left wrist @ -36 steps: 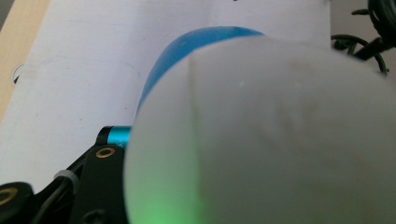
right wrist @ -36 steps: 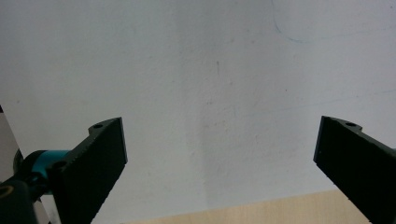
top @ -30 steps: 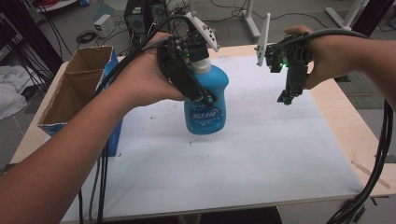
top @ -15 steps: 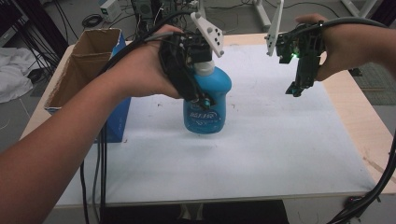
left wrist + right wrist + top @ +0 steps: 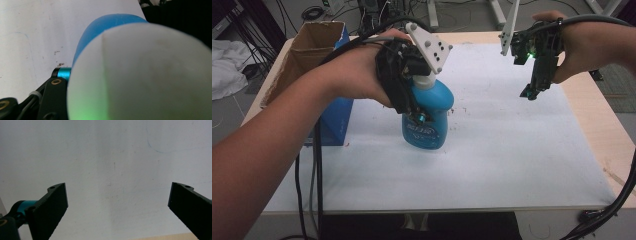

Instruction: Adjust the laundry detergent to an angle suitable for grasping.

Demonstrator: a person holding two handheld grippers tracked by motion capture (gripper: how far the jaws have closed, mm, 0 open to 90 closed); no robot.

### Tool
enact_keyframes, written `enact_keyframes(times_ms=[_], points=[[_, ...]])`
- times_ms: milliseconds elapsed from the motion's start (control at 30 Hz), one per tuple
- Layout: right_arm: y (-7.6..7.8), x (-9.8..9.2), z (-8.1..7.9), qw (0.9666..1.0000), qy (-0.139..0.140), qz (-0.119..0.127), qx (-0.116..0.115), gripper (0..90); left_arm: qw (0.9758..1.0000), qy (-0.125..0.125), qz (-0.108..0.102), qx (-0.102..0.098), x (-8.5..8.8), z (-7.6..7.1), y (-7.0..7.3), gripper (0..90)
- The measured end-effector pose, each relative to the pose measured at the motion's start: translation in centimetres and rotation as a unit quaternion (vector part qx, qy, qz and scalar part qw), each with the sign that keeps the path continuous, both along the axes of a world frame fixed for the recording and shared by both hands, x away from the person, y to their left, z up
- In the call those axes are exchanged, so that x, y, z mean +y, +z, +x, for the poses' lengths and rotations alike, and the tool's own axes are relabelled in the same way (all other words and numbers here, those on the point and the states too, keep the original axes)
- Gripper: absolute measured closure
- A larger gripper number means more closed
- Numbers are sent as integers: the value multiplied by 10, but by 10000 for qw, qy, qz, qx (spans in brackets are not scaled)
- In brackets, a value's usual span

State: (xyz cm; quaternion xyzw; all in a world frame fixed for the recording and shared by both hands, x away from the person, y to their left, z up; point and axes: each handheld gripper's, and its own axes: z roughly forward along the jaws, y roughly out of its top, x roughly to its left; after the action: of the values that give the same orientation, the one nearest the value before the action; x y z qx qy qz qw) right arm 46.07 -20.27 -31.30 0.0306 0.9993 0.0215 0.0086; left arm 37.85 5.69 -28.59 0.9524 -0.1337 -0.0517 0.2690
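While the left gripper (image 5: 412,95) sits clamped round the neck of the blue bottle (image 5: 428,117), just under its white cap (image 5: 426,81), the bottle stands upright on the desk (image 5: 492,165), approx. centre-left on the white sheet. Whether the base is bearing on the desk or just lifted: can't tell from the high view.

Left gripper view: cap (image 5: 140,75) fills most of the frame, blurred; blue shoulder (image 5: 105,27) behind it; one black finger (image 5: 53,96) pressed along the side. Fingers closed in on the neck, not wide.

Right gripper (image 5: 534,87) held in the air over the far-right part of the desk, well apart from the bottle. Its fingers (image 5: 51,207) spread wide, nothing between them, bare white sheet below.

Risks (judgement):
- Grip is high and on a narrow neck; body is wide, prob. heavy if full. Could swing or pivot in the fingers on a lift or tilt.
- Smooth plastic + smooth cap: slip upward possible if the squeeze lands on the cap's taper.
- Cardboard box (image 5: 307,55) and blue container (image 5: 334,122) stand near, left of the bottle; a sweep that way could knock them.
- Cables trail under the left forearm; snag possible.

Materials: bottle glossy moulded plastic, rounded shoulders, flattish front w/ printed label. Cap matt white, cylindrical. Sheet matt white, faint pen marks, small dark specks beside the bottle. Desk edge pale wood.
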Motion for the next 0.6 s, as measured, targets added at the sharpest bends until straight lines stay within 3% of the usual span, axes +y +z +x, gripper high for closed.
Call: enact_keyframes(times_ms=[133, 400, 600], points=[[0, 1, 0, 10000, -9, -4, 4, 18, 9999, -102, -16, -18, 3, -2, -5, 429], [0, 3, 0, 10000, 25, -11, 6, 18, 9989, -362, -296, -27, 8, -8, -14, 429], [-1, 3, 0, 10000, 3, -36, 3, 18, 9981, -492, -356, 96, 10, -5, -23, 429]])
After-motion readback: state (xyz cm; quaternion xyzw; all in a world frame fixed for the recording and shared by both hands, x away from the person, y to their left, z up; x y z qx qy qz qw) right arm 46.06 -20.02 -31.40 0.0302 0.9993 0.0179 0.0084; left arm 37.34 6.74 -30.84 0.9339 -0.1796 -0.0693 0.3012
